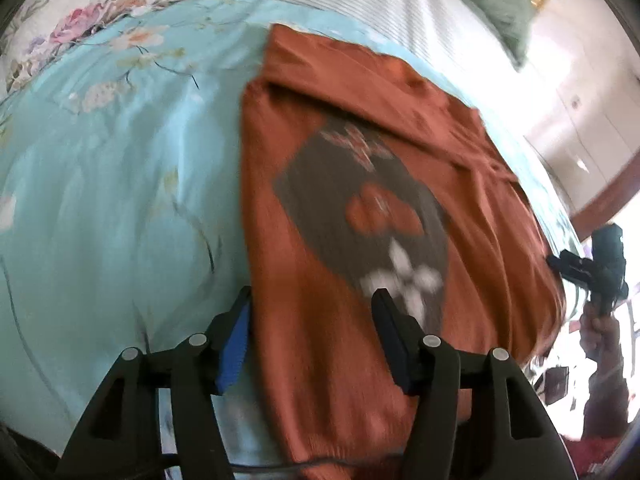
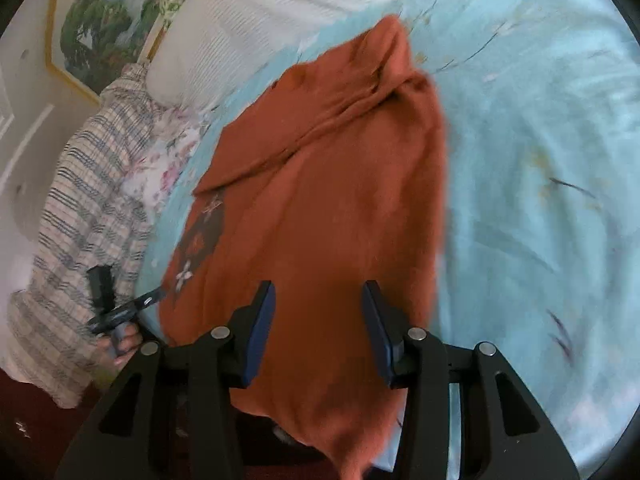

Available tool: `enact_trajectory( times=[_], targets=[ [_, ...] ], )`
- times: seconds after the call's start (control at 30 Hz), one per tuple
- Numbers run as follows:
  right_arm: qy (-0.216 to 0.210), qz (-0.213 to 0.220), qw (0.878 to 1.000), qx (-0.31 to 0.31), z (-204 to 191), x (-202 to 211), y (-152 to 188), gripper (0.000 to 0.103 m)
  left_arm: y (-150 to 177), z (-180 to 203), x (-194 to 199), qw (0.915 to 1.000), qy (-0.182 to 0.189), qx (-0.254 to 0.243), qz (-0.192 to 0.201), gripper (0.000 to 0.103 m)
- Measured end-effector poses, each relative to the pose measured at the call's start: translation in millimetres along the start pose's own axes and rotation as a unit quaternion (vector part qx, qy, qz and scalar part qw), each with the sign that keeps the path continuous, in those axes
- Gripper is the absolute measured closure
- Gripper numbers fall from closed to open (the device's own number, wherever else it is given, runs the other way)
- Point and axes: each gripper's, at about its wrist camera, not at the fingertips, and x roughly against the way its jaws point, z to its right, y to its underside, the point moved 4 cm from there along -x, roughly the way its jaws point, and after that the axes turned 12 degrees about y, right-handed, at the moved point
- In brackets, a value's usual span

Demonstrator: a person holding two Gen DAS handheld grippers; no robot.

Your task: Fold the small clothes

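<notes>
Floral blue bedspread (image 1: 100, 184), rust shirt (image 1: 360, 208) lying partly folded

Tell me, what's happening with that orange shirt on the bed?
A person is folding it with a two-finger gripper in each hand. The orange shirt lies on a light blue flowered bedsheet, and one side looks already folded over, partly covering the dark printed picture. Right now nothing is pinching the cloth: the left gripper and the right gripper both hover over the shirt's near end with their jaws apart. The pictures are blurry.
</notes>
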Motion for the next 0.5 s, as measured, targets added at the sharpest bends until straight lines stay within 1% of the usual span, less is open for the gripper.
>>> enact_trajectory(
  times=[0.07, 0.13, 0.17, 0.23, 0.3, 0.37, 0.5],
  targets=[
    [0.019, 0.014, 0.999, -0.025, 16, 9, -4, 0.057, 18, 5, 9, 0.9999, -0.001, -0.015, 0.001, 0.043],
    [0.052, 0.018, 0.997, -0.05, 32, 9, -11, 0.057, 27, 4, 16, 0.9999, -0.004, -0.012, 0.003, 0.043],
    [0.058, 0.019, 0.997, -0.056, 36, 8, -12, 0.057, 31, 3, 20, 1.0, -0.004, -0.004, 0.007, 0.043],
    [0.05, 0.018, 0.997, -0.059, 35, 6, -10, 0.057, 36, -1, 27, 0.9999, -0.009, 0.007, 0.012, 0.043],
    [0.033, 0.008, 0.998, -0.051, 28, 1, -5, 0.057, 36, -5, 35, 0.9994, -0.017, 0.018, 0.023, 0.043],
    [-0.01, -0.005, 0.999, -0.037, 16, 1, 5, 0.057, 38, -9, 42, 0.9989, -0.016, 0.029, 0.032, 0.043],
    [-0.08, -0.032, 0.996, -0.003, -6, -1, 30, 0.055, 47, -7, 38, 0.9994, -0.004, 0.031, 0.017, 0.041]
  ],
)
